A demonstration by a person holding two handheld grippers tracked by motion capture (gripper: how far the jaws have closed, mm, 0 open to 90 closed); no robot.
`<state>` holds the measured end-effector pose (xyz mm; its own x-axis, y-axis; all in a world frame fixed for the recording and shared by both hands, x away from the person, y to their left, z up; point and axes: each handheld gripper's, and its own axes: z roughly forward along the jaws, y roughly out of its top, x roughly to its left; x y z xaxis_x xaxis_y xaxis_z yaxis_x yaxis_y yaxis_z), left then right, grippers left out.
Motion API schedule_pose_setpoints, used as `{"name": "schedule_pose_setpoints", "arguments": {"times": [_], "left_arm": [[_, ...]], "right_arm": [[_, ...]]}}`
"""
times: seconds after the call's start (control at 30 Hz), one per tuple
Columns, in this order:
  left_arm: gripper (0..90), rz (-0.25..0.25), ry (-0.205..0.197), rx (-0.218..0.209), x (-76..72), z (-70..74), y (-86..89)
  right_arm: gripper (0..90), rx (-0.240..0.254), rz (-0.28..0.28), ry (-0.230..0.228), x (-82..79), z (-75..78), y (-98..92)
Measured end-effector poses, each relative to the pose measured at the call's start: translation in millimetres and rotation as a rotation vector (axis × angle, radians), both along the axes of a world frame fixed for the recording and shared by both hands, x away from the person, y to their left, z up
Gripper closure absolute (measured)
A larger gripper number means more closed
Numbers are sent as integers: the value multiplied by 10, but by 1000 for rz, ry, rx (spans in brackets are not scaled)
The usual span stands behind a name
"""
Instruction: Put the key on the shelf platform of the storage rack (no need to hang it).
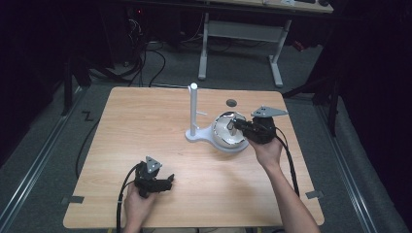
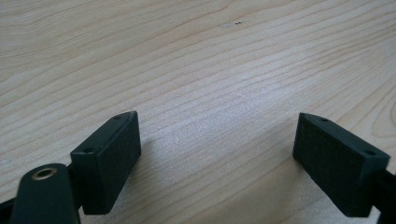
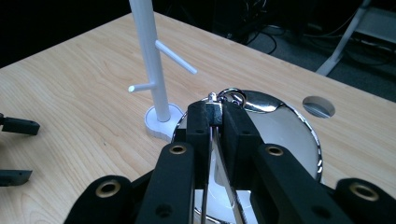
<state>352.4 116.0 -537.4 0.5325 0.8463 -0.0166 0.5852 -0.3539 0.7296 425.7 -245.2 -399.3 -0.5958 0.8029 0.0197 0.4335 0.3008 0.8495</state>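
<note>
A white stand [image 1: 193,109] with short side pegs rises from a white base joined to a shiny round dish [image 1: 221,132]. My right gripper [image 1: 236,124] hovers over the dish, right of the post. In the right gripper view it [image 3: 215,112] is shut on a small metal piece with a ring [image 3: 232,97], and thin strands hang down between the jaws. The post [image 3: 152,60] stands just beyond, to the left, and the dish rim [image 3: 299,121] lies below. My left gripper [image 1: 167,180] rests open near the table's front edge, with bare wood between its jaws [image 2: 217,140].
A round hole [image 1: 231,102] is cut in the wooden table [image 1: 145,126] behind the dish. Grey floor surrounds the table, and a white desk frame [image 1: 277,63] and cables stand beyond its far edge.
</note>
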Motion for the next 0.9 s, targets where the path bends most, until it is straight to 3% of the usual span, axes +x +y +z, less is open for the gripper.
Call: {"name": "schedule_pose_setpoints", "arguments": {"times": [0.23,0.9], "left_arm": [[155,0,0,0,0,0,0],[155,1,-1,-1,1,-1,0]], "right_arm": [[822,-7,-5,36,162,-143,71],[821,-41,-41,91,420,-447,154]]}}
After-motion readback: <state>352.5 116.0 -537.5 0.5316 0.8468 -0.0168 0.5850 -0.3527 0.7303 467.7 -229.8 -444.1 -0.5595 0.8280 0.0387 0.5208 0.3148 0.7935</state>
